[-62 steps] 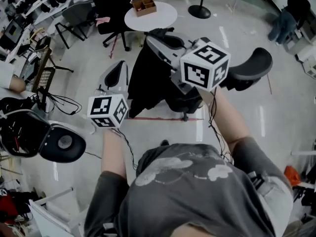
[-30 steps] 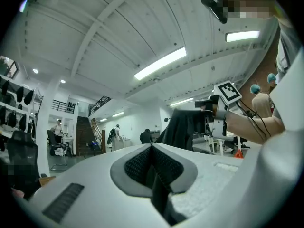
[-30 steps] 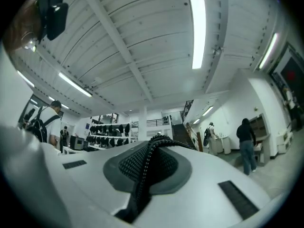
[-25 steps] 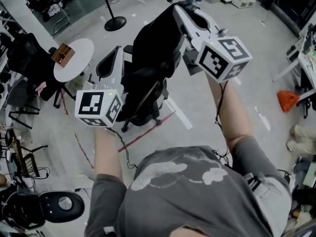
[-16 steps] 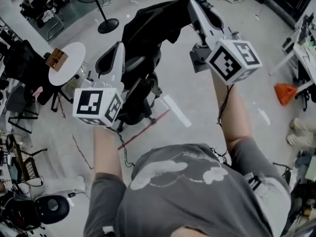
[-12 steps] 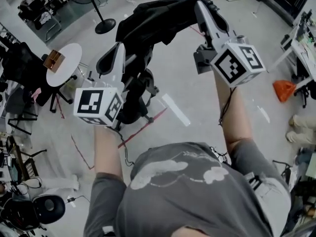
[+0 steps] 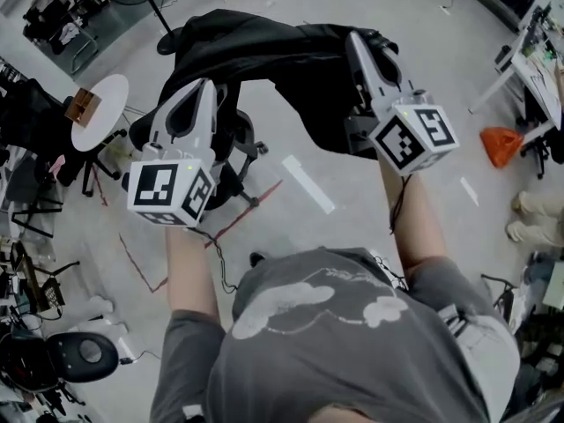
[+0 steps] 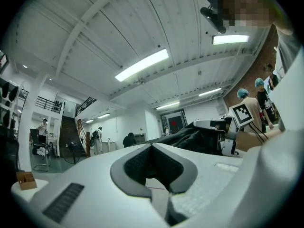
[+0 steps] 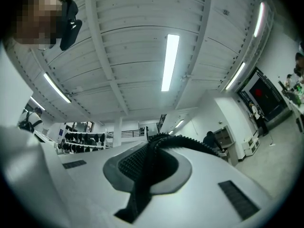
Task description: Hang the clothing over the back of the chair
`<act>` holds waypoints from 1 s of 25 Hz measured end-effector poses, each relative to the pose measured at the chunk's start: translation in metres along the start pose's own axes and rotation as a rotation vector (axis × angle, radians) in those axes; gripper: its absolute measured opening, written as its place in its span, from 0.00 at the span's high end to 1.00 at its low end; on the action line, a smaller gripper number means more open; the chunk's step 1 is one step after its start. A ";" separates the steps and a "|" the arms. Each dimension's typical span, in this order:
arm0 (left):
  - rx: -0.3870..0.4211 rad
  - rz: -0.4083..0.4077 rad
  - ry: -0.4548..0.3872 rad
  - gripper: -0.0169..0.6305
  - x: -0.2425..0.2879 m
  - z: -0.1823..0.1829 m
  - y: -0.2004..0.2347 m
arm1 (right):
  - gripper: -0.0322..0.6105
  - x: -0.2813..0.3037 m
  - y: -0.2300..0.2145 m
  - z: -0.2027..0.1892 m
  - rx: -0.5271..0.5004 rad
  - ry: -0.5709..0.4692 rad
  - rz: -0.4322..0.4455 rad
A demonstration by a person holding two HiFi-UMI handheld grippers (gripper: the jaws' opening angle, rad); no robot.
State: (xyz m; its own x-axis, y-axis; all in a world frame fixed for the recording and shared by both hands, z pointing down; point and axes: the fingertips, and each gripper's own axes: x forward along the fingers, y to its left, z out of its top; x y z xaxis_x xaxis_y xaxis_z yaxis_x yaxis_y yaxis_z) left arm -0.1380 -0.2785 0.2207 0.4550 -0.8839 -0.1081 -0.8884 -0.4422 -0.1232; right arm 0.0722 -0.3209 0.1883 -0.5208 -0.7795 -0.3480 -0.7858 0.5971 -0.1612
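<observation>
In the head view, the black clothing [image 7: 264,51] is held up in the air, spread wide between the two grippers and above the chair [image 7: 227,176], whose dark frame is seen on the floor beneath it, mostly covered. Whether any cloth touches the chair back cannot be told. The right gripper [image 7: 358,40] is buried in the garment's right end, with a fold hanging below it. The left gripper [image 7: 196,91] is seen just beside the left end, under the cloth's edge. In the left gripper view, the fingers [image 8: 135,165] are seen closed tip to tip with nothing between them, and the clothing [image 8: 190,137] is stretched beyond them toward the other gripper. In the right gripper view, the fingers [image 9: 126,167] are clamped on a toothed zip edge of the clothing [image 9: 142,189], which is run up between them and over to the right. The garment is judged soft, limp and light, and likely to slide off a smooth chair back unless weight is left on both sides. A hold at the collar or shoulder seam, where the cloth is doubled, is judged the surest.
</observation>
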 end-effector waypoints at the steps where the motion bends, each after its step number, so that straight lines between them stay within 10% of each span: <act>1: -0.004 0.004 0.006 0.97 0.001 -0.003 -0.006 | 0.95 -0.007 -0.004 -0.009 0.014 0.010 0.005; 25: -0.144 0.086 0.194 0.97 -0.014 -0.121 -0.096 | 0.89 -0.091 0.013 -0.160 0.286 0.279 0.255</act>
State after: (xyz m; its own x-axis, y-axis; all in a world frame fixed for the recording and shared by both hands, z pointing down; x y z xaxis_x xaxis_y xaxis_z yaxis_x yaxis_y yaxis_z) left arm -0.0669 -0.2418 0.3534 0.3691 -0.9258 0.0810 -0.9293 -0.3686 0.0217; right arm 0.0557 -0.2722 0.3654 -0.7859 -0.5988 -0.1542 -0.5180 0.7738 -0.3646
